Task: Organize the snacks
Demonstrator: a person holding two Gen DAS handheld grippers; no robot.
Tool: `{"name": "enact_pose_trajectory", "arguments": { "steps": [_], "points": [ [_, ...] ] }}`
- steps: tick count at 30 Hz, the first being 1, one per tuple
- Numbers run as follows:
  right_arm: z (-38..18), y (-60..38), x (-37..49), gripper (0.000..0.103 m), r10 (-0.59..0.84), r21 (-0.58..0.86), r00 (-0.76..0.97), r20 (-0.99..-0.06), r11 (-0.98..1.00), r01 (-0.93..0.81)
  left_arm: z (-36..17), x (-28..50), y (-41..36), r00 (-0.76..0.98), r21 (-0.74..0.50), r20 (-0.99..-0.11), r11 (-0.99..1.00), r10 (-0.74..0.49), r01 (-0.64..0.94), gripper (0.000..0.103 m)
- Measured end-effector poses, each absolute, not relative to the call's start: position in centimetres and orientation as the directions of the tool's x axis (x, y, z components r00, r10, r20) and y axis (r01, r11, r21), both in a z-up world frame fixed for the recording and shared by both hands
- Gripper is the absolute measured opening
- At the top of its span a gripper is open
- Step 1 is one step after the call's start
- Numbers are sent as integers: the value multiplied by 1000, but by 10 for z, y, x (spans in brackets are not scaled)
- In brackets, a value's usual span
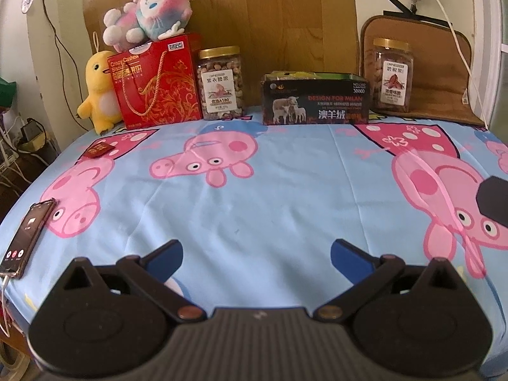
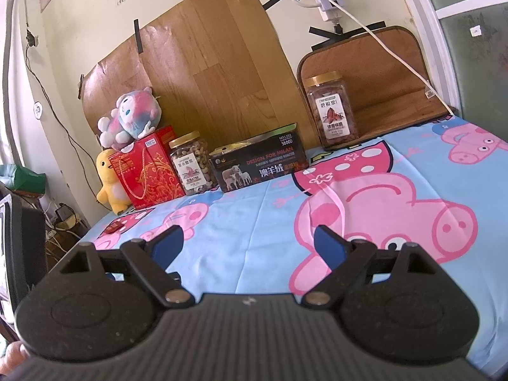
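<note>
Both grippers idle, nothing held. Left gripper [image 1: 255, 254] has its blue pads spread wide, low over the cartoon-pig sheet [image 1: 285, 197]. Right gripper [image 2: 249, 244] is the same: spread, empty, over the sheet.

Snacks line the far edge against the wall, seen from the left wrist:
- red gift box [image 1: 155, 85] at 11 o'clock, pink-blue plush [image 1: 149, 16] lying on top, yellow plush [image 1: 98, 90] just beside it on the left
- nut jar with gold lid [image 1: 221, 84] touching or just beside the red box, can't tell which
- black box with sheep print [image 1: 316, 101] at 12 to 1 o'clock, apart from that jar
- second jar [image 1: 392, 74] at 1 o'clock, standing on a brown mat [image 1: 444, 73], near the black box's right end

Small red packet [image 1: 100, 150] sits alone on the sheet at 10 o'clock. Phone [image 1: 27, 238] at 9 o'clock by the left edge, screen lit, cable attached.
</note>
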State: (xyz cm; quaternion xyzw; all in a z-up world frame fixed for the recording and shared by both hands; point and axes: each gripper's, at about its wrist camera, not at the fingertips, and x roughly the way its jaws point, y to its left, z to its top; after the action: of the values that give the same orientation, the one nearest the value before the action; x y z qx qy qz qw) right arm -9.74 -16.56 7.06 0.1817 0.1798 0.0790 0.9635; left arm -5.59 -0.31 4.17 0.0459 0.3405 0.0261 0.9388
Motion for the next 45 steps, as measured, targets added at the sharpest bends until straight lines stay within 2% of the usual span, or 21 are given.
{"name": "enact_pose_trajectory", "arguments": {
  "steps": [20, 34, 45],
  "points": [
    [60, -178, -83, 91, 194, 389, 916, -352, 920, -46, 32, -41, -13, 741, 126, -669, 991, 51, 45, 103],
    [54, -193, -43, 91, 138, 359, 917, -374, 933, 6, 18, 15, -18, 698, 139, -713, 989, 58, 59, 103],
    [49, -201, 1, 91, 116, 341, 914, -388, 940, 25, 16, 68, -23, 701, 144, -710, 988, 59, 63, 103]
  ]
}}
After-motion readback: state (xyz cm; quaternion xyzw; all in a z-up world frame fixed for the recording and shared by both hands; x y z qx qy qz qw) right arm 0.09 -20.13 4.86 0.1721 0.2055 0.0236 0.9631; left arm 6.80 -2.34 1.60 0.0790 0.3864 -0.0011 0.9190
